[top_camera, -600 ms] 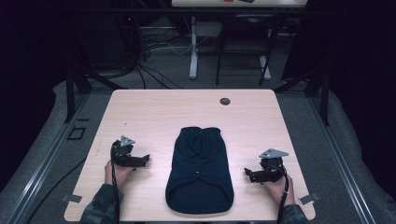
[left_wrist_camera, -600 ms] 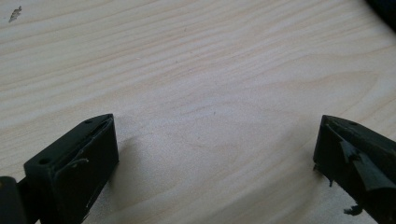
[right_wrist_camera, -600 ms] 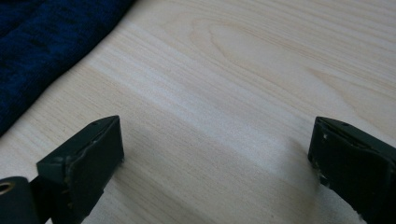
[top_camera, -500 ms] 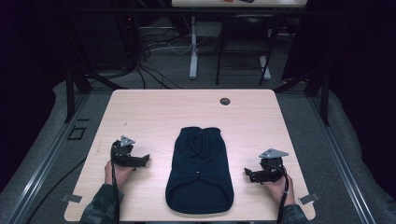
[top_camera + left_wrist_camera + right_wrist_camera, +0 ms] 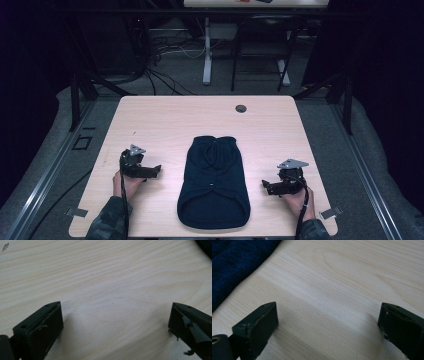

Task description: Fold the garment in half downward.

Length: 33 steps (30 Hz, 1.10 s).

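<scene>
Navy knit garment [image 5: 214, 185] flat mid-table between left gripper [image 5: 152, 171] and right gripper [image 5: 265, 186], both spread wide and empty; likely soft, light, floppy, best pinched at edges.

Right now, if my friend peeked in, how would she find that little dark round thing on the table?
Start at the pale wooden table and find the dark blue knitted garment lying in its middle. Look past it to the far edge, a little right of centre: the small dark round disc sits there alone. It is the only round thing, far from both grippers near the front edge.
</scene>
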Tool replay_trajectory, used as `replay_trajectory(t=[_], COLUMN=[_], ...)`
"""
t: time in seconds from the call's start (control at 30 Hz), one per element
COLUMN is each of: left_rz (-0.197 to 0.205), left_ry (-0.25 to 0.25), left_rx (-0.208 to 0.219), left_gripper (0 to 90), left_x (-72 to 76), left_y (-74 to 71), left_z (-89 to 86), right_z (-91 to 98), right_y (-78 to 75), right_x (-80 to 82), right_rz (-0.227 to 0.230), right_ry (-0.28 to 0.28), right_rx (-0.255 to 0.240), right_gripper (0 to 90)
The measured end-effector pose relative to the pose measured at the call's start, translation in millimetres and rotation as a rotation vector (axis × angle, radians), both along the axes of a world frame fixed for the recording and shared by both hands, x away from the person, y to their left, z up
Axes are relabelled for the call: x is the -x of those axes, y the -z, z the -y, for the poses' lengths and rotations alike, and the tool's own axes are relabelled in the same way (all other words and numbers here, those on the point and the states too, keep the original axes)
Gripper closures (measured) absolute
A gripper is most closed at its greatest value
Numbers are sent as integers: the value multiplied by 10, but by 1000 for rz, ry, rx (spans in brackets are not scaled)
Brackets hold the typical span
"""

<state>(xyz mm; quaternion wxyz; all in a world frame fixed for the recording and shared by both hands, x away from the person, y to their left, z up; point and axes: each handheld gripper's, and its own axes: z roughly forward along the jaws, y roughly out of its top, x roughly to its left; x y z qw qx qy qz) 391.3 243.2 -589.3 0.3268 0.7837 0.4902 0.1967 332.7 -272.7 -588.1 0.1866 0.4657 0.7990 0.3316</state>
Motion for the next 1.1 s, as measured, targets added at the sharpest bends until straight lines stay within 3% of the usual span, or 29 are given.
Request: replay_trajectory(t=[0.13, 0.2, 0.23, 0.4, 0.47, 0.6, 0.87, 1.1], left_rz=[10, 6, 12, 17, 22, 19, 27, 11], left_ry=[18, 25, 26, 43, 51, 63, 87, 102], left_rx=[-13, 18, 23, 21, -2, 25, 46, 49], left_gripper=[2, 2, 2, 2, 3, 2, 2, 1], left_x=[1, -10, -14, -34, -42, -105, -224, -376], left_y=[-36, -71, -89, -132, -152, -231, -392, -408], left_z=[40, 47, 52, 96, 120, 167, 310, 453], right_z=[-7, -16, -18, -48, -71, -122, -311, -452], right_y=[-17, -40, -60, -168, -205, -272, -400, -483], right_x=[-5, -19, -19, -51, -79, -135, -336, -495], right_rz=[-7, -24, -10, -8, -5, -12, -31, -40], right_ry=[14, 7, 7, 4, -2, -24, -84, -114], right_rx=[7, 9, 10, -18, -21, -51, -42, -40], right_gripper=[41, 36, 41, 48, 51, 57, 68, 73])
